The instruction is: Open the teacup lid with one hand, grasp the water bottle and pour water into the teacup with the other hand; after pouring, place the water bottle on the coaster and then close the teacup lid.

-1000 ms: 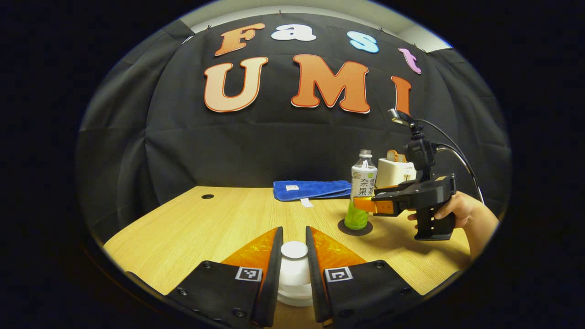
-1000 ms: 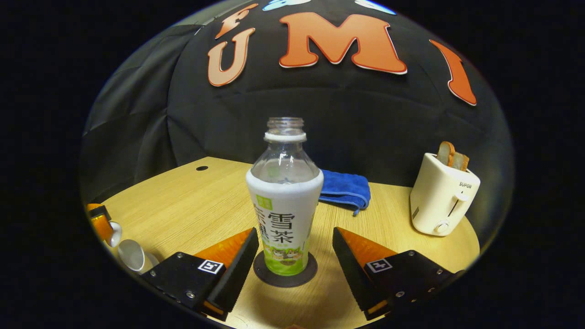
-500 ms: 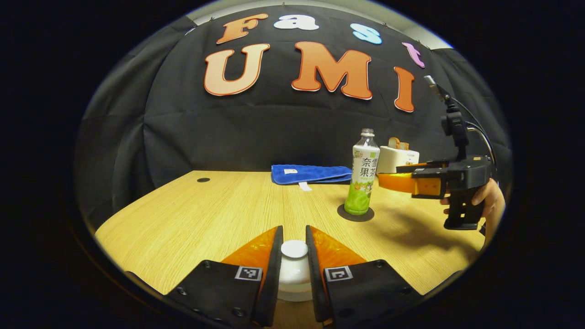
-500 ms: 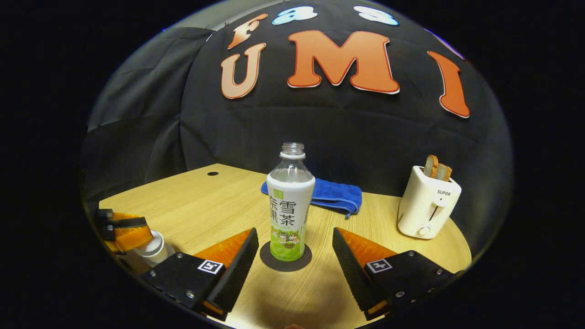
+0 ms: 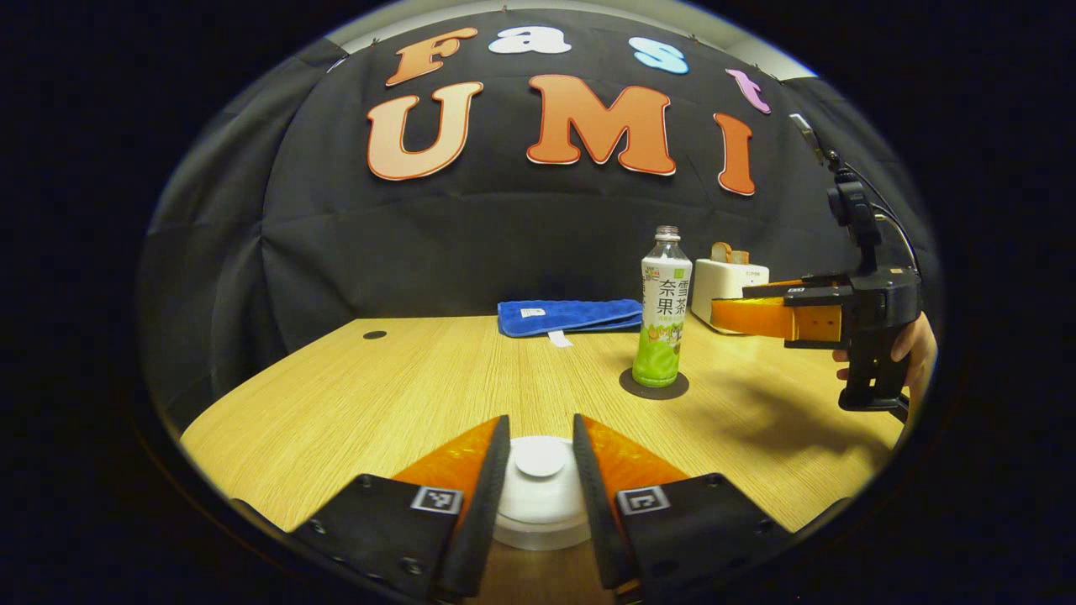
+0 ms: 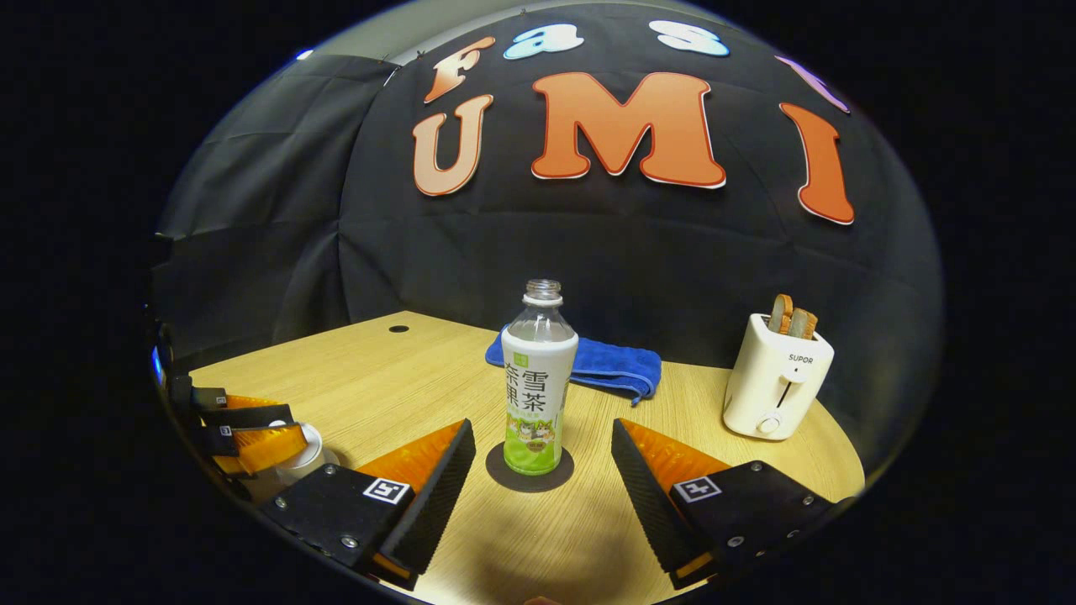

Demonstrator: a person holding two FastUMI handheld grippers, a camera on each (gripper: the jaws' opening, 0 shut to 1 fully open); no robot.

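The left gripper (image 5: pixel 540 475) is straddling the round white ceramic teacup lid (image 5: pixel 540 458), fingers slightly parted; seat it squarely before withdrawing. The right gripper (image 6: pixel 538 470) is hanging released.

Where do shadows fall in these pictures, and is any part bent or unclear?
Left gripper view: a soft shadow lies on the light wooden table under the right gripper; the table's edges curve. Right gripper view: the clear green-labelled bottle is sharp; a dim shadow lies before the dark round coaster.

My left gripper view sits low at the table's (image 5: pixel 353 395) near edge, my right gripper view higher; both face the bottle (image 5: pixel 662 311) (image 6: pixel 537 378) and back wall.
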